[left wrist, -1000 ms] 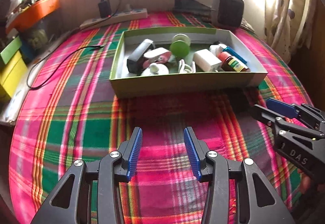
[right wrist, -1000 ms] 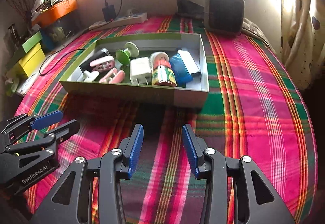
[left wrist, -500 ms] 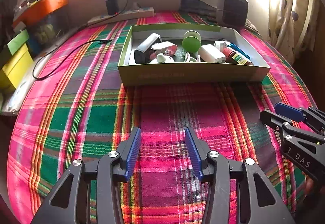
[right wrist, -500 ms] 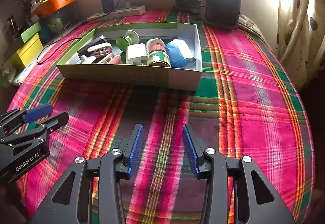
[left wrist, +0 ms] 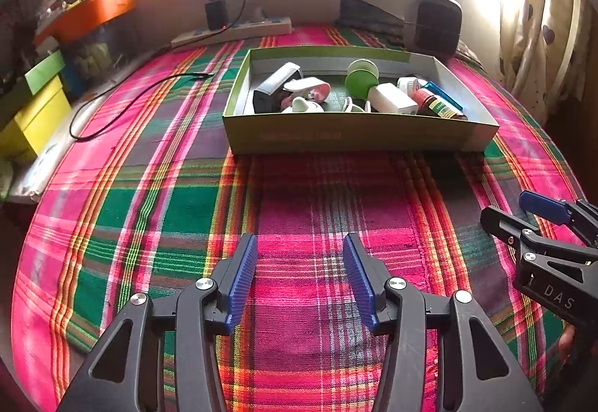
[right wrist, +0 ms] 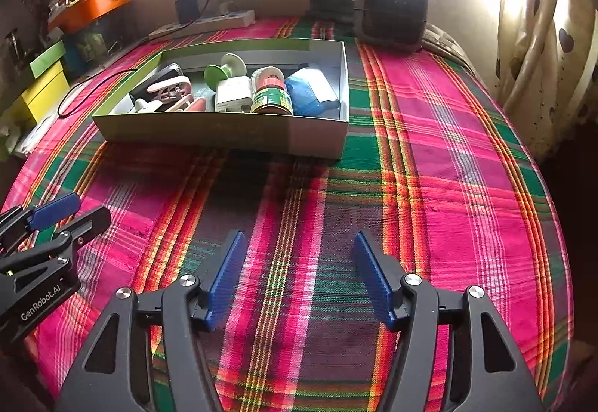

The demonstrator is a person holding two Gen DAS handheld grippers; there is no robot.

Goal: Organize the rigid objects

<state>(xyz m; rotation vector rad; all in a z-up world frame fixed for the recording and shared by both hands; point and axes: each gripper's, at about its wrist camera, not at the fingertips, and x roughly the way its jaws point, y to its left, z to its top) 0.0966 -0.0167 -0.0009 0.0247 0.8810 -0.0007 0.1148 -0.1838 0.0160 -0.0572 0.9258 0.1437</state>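
Observation:
A green-and-grey cardboard box (left wrist: 358, 135) (right wrist: 224, 133) stands on the plaid bedcover, well ahead of both grippers. Inside lie several small rigid items: a green spool (left wrist: 360, 77) (right wrist: 218, 73), a white charger (left wrist: 392, 102) (right wrist: 232, 95), a red-capped jar (right wrist: 271, 96), a blue pack (right wrist: 306, 94) and a pink-and-white gadget (left wrist: 310, 90). My left gripper (left wrist: 299, 277) hovers over the cloth, its jaws opening, nothing between them. My right gripper (right wrist: 299, 277) is likewise opening wide and empty. Each gripper shows at the edge of the other's view.
A dark speaker (right wrist: 394, 12) stands behind the box. A power strip (left wrist: 231, 33) with a plugged charger lies at the back, a black cable (left wrist: 123, 109) trails on the left. Yellow-green boxes (left wrist: 33, 109) and an orange tray (left wrist: 86, 14) border the left; curtains (right wrist: 542, 38) hang right.
Both cameras have drawn back from the box, which now looks farther off and lower-angled. The right gripper's jaws have spread much wider; the left's have widened a little.

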